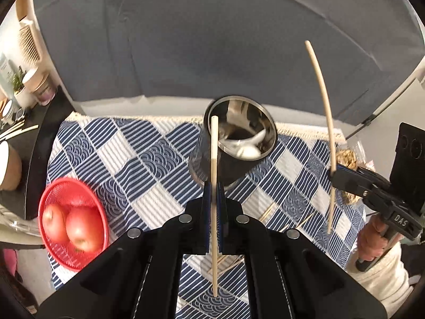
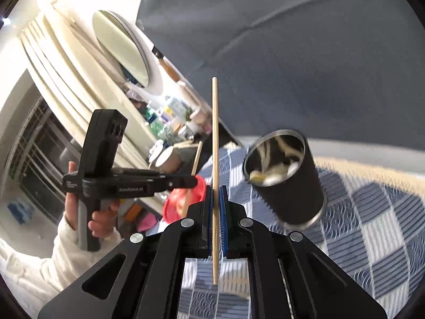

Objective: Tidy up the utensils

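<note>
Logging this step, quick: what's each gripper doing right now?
Left gripper: shut on a chopstick.
Right gripper: shut on another chopstick.
</note>
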Demonstrator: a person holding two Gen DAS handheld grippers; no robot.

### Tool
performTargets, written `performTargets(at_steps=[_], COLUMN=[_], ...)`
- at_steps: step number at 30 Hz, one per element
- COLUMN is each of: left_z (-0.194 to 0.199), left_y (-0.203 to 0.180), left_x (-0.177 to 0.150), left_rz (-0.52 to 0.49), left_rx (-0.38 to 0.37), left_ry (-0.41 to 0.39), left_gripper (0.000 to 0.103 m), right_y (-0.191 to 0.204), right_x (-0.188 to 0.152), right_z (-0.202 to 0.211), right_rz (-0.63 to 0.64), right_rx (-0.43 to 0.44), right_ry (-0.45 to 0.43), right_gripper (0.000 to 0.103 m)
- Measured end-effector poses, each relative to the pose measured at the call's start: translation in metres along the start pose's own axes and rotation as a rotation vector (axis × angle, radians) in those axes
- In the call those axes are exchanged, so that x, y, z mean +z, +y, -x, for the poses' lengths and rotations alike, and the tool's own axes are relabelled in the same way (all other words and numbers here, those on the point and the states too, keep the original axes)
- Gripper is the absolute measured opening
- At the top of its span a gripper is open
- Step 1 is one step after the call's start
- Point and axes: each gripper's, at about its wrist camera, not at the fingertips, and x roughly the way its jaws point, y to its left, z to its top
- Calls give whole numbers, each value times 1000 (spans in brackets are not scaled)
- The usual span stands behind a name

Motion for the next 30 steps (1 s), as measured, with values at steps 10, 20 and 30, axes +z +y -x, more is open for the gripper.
performTargets(at_steps=[10, 20, 30], left_z=[10, -10, -16], left_y=[6, 21, 26], left_x=[53, 95, 120], left_rz=[-74, -63, -15], left_rx=[-59, -203, -301], left_ry=[-73, -128, -237], left_gripper=[4, 4, 4], right_y=[-11, -36, -49], right_x=[37, 52, 58], right_z=[-17, -52, -82], right_rz=[47, 10, 35], right_rx=[-47, -92, -147], right_ry=[-80, -95, -107], right_gripper=[5, 5, 5])
